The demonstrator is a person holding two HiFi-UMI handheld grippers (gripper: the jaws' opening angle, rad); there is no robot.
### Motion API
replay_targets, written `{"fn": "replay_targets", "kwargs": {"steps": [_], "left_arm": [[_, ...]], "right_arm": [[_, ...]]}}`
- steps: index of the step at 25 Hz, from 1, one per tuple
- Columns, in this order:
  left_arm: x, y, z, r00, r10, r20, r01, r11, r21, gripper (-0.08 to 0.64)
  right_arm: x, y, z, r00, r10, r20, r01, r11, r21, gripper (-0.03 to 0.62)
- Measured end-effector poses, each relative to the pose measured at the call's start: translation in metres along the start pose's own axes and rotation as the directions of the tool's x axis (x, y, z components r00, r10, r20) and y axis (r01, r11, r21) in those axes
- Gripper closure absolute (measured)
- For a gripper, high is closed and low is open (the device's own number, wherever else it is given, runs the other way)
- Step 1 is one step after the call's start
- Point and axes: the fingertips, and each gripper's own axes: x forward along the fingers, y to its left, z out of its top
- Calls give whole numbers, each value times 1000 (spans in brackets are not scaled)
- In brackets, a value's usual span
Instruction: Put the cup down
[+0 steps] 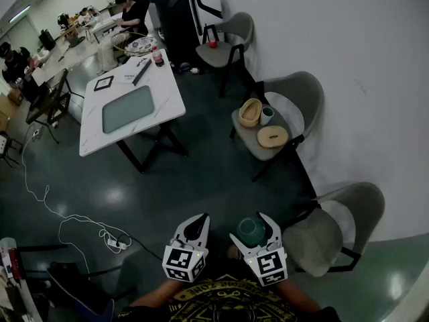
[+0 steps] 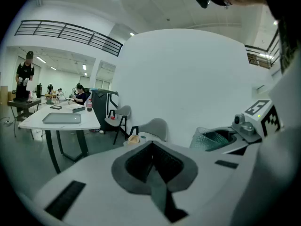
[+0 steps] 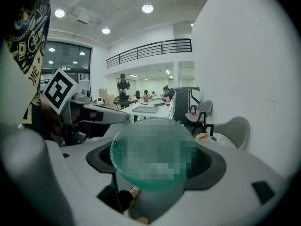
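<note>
Green cup sits deep in the right gripper, only its rim and mouth on show.
In the head view the cup's lower body is hidden between the jaws closed round it, and in the right gripper view its surface cannot be made out. The person is cut off by the bottom edge, leaving forearms and a printed shirt. A small red object on the far chair is too small to name.
</note>
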Motion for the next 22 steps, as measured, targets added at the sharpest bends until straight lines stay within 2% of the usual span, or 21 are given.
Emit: {"fn": "replay_targets", "kwargs": {"steps": [22], "left_arm": [[-2, 10, -6, 999, 33, 5, -33, 999, -40, 549]], "right_arm": [[12, -1, -1, 1000, 21, -18, -20, 1000, 22, 193]]}}
